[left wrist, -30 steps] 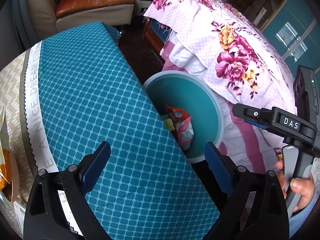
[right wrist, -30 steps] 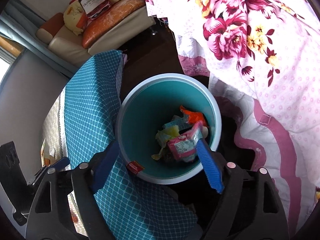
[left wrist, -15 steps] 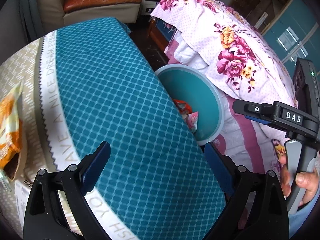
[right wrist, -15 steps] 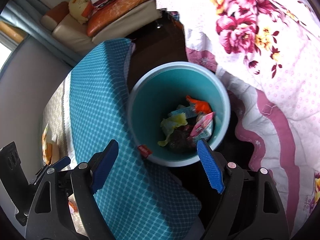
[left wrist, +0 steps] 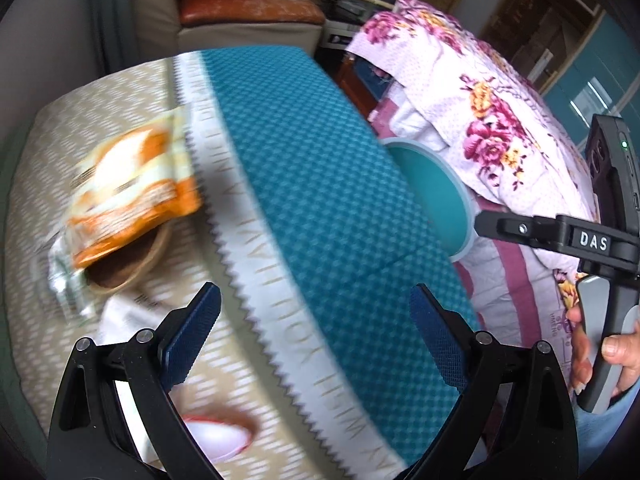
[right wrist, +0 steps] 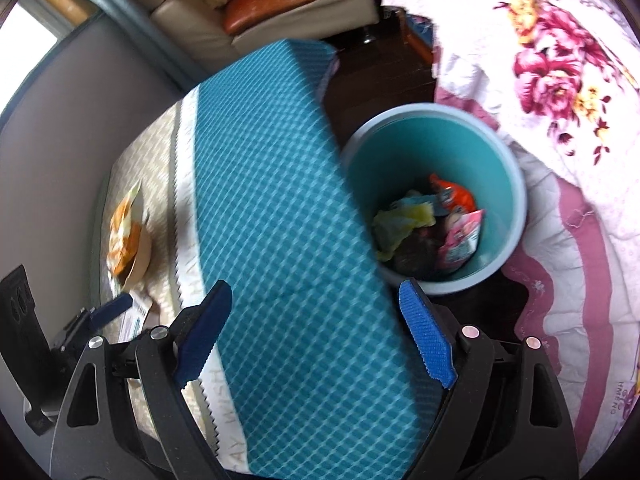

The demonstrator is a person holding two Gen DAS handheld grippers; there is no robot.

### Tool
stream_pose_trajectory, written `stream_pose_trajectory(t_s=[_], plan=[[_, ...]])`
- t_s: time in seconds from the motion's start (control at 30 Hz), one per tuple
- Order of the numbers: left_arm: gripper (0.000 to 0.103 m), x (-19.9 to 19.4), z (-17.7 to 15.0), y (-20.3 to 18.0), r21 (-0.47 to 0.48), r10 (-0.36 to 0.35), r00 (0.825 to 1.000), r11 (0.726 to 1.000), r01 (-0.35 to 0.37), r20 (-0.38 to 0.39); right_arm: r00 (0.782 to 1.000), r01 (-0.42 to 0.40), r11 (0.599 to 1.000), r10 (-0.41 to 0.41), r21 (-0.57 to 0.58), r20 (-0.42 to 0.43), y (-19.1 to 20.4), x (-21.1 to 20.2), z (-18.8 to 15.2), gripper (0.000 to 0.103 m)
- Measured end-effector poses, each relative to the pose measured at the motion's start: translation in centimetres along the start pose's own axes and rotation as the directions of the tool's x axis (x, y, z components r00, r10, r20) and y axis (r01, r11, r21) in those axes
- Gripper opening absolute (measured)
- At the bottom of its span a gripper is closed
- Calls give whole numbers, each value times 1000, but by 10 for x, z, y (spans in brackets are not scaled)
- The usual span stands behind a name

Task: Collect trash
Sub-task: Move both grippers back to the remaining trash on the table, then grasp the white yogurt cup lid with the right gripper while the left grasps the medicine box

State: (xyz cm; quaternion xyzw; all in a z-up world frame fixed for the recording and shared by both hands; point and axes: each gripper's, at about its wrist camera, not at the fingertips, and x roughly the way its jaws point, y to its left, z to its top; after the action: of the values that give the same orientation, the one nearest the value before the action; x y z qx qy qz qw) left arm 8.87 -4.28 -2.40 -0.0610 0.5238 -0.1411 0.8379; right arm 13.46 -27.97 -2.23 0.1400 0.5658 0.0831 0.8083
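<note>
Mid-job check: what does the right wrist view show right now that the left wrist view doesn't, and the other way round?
Right wrist only: the inside of the teal bin, holding a pink wrapper, a yellow-green wrapper and an orange one.

Left wrist only: a white, red-rimmed object near the table's front edge, blurred, and the hand holding the right gripper's handle.

Both: the orange snack packet lying over a brown bowl on the table, the bin, the floral quilt, and each view's own gripper, left gripper and right gripper, open and empty.

Both wrist views look down over the tabletop (left wrist: 304,184) edge; shared ahead of each claw: bin (right wrist: 436,128), orange packet (left wrist: 132,196).
</note>
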Motion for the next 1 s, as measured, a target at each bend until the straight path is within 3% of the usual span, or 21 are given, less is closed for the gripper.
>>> stream_pose_trajectory(t_s=[0.43,0.7,0.73,0.8,0.83,1.0], plan=[[95,-46,-71,126,-174,106,994,979,-104,0,986,-52,968,12,-243,-165,111,48,-57,82],[95,-62,-104,167,-247,121,993,962,-115,7,982,-110,906,36,-408,-185,179,68,-95,81],[95,-63,-106,171,-254,120,993,960,-114,8,982,-110,897,31,-428,-187,186,72,-99,80],[95,-64,-110,175,-266,120,993,957,-113,10,979,-113,883,20,-455,-205,199,80,-104,62],[95,-65,-112,178,-271,119,993,956,-112,11,976,-114,876,12,-468,-216,205,85,-107,59],[95,-67,-121,190,-301,115,993,948,-106,12,973,-105,858,-16,-502,-230,222,101,-116,54]])
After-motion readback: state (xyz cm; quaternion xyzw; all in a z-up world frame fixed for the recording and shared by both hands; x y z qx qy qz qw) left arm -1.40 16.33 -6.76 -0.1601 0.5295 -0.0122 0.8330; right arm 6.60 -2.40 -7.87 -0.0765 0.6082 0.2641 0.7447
